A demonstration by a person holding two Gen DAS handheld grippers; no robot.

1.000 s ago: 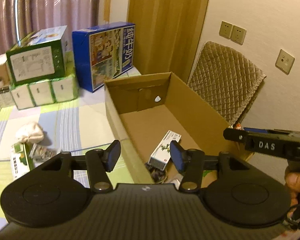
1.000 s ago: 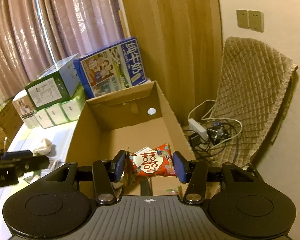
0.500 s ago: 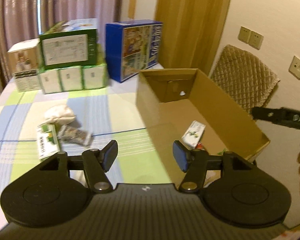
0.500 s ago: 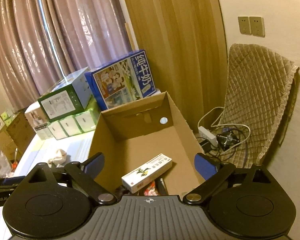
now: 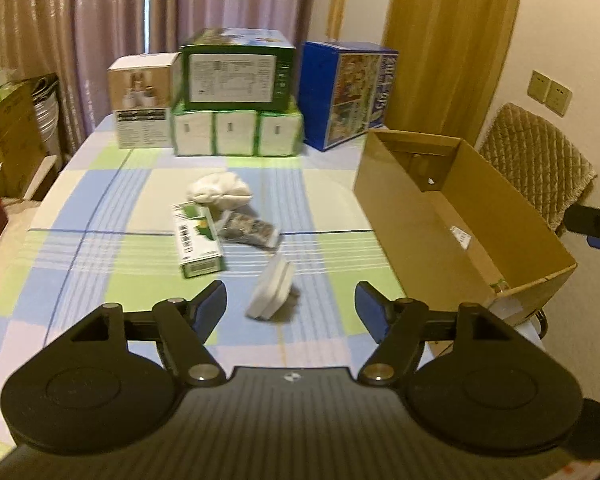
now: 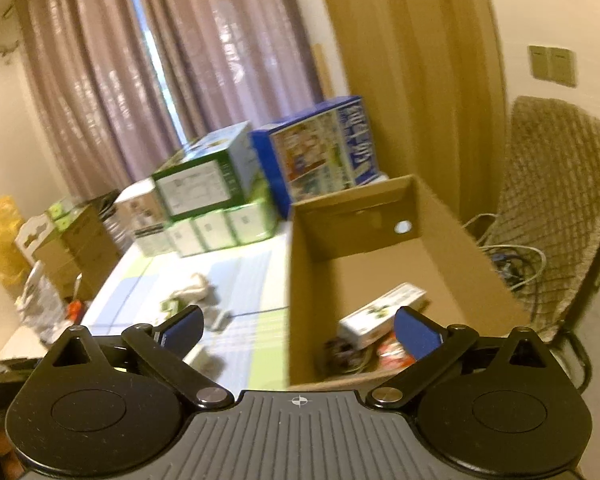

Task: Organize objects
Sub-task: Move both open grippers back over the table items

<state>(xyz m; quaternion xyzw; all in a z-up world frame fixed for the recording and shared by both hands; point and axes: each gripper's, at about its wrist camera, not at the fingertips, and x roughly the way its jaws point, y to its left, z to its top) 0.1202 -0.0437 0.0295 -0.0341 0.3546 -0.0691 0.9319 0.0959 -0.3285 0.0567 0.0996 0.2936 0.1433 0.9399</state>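
An open cardboard box [image 5: 415,236] [image 6: 311,280] stands at the table's right edge. Inside it lie a white-and-green carton [image 6: 379,314], a red snack bag [image 6: 391,354] and a dark packet [image 6: 341,354]. Loose on the checked tablecloth are a green-and-white carton [image 5: 196,246], a white cloth bundle [image 5: 220,190], a dark foil packet [image 5: 250,230] and a small white item [image 5: 272,292]. My left gripper [image 5: 291,306] is open just above and in front of that white item. My right gripper [image 6: 298,328] is open and empty over the box's near end.
Stacked product boxes line the table's far edge: a green one [image 5: 238,70], a blue one [image 5: 347,92], white tissue packs [image 5: 236,134]. A quilted chair [image 5: 535,160] and cables [image 6: 511,260] sit right of the cardboard box. Cartons [image 6: 76,244] stand left of the table.
My right gripper opened and let the red snack bag fall into the cardboard box, then drew back and swung left. My left gripper swung left from the box toward the loose items on the table.
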